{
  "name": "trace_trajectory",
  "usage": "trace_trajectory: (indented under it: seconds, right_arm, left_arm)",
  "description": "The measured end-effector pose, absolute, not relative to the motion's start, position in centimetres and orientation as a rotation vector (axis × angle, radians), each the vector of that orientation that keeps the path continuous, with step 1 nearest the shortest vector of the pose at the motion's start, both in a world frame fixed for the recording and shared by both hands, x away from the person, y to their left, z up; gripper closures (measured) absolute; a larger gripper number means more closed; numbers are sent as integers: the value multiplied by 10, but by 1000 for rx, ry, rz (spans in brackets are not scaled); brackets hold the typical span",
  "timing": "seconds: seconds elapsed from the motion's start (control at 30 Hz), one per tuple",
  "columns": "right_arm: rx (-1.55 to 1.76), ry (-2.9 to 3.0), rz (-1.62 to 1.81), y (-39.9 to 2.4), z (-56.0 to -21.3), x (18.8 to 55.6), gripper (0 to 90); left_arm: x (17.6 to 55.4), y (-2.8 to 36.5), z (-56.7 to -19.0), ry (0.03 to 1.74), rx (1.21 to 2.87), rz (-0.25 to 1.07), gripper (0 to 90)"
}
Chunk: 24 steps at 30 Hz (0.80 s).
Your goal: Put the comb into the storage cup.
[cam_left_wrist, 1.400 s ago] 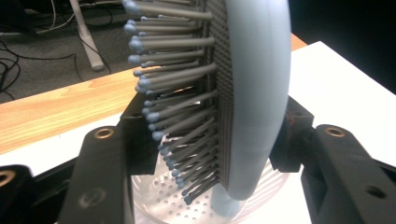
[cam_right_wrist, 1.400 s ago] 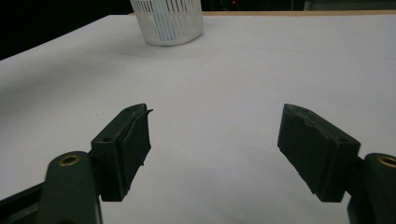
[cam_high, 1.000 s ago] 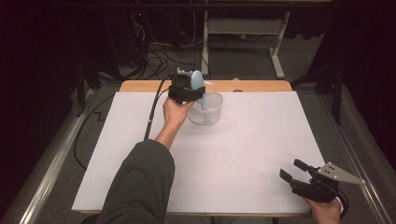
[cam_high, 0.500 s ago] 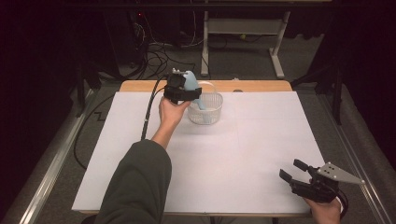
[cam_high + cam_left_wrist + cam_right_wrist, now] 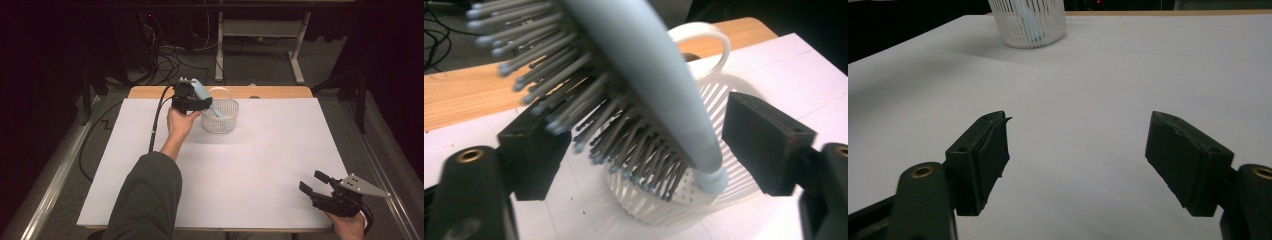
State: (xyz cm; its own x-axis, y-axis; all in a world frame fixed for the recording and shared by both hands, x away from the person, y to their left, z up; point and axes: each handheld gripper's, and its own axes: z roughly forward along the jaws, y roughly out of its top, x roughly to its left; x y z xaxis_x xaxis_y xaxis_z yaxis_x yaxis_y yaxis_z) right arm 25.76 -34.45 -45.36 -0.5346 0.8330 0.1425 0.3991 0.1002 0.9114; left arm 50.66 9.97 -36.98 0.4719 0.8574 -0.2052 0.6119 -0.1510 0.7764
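Left gripper view, unlabelled blue hairbrush [image 5: 659, 85], handle in white basket [image 5: 719, 100]

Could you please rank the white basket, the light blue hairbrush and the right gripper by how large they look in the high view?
1. Right gripper, though it sits nearest the camera, which inflates it.
2. White basket.
3. Light blue hairbrush, partly hidden by the left gripper, so its rank against the basket is unsure.

White basket [image 5: 220, 117] on white table [image 5: 280, 165]
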Motion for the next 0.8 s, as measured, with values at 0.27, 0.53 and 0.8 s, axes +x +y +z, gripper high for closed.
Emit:
trace_trajectory:
  seconds: [0.27,0.53,0.8]
  right_arm:
    - [1205,1972,1421,-344,-453,257,256]
    - [1205,1971,1419,-344,-453,257,257]
    - [1204,1972,1418,-344,-453,257,257]
  left_arm:
    - [504,106,-379,1257,1842,342,180]
    - [500,105,-377,1244,1850,354,179]
    - [493,109,-378,1239,1843,352,180]
